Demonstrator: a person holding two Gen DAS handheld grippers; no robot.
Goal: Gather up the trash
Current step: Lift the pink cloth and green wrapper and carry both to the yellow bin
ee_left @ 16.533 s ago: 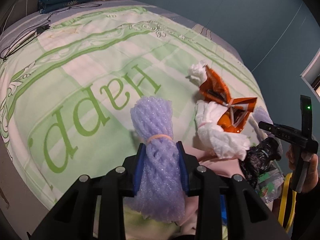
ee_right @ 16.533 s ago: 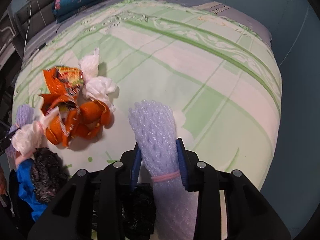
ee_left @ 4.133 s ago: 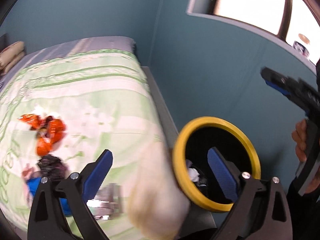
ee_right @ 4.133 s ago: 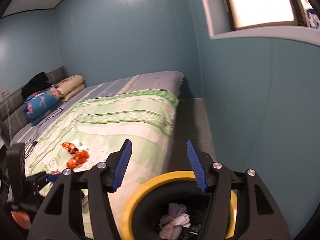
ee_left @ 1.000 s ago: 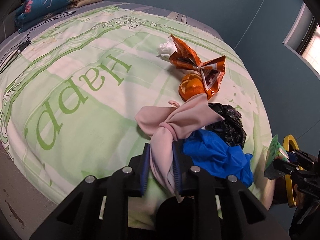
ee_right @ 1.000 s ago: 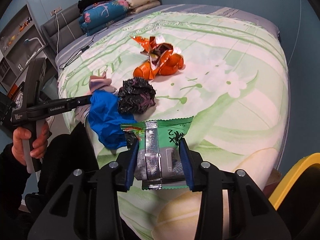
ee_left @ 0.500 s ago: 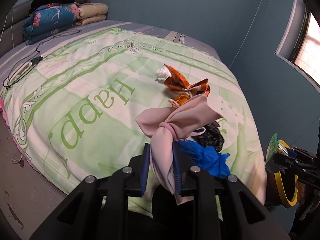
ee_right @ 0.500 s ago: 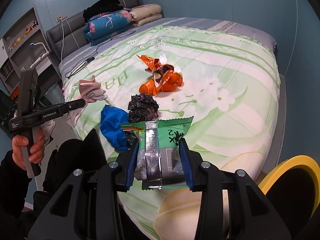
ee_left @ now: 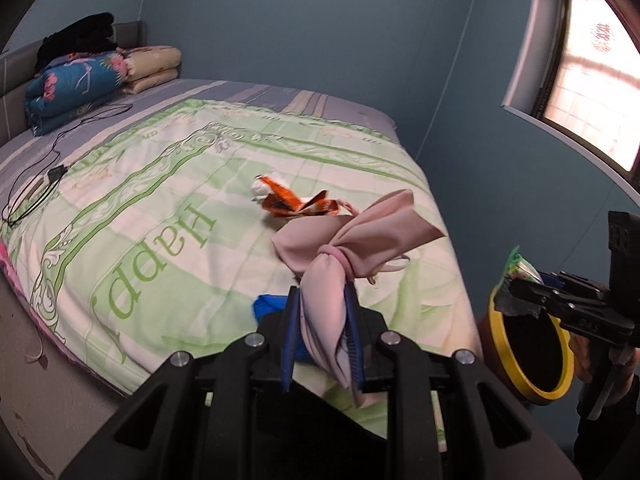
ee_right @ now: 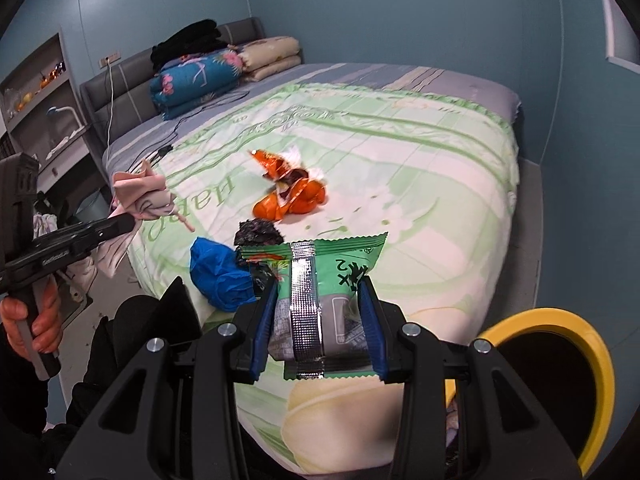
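Mostly green quilt (ee_right: 420, 168) on bed, teal walls (ee_right: 400, 8), window (ee_left: 592, 80).

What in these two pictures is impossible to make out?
- Inside of the yellow-rimmed bin: dark in both views, cut by the right view's edge.
- Blue bag: left view, mostly behind the left tool and its pink cloth.
- Green wrapper print: right view, partly covered by the right tool.
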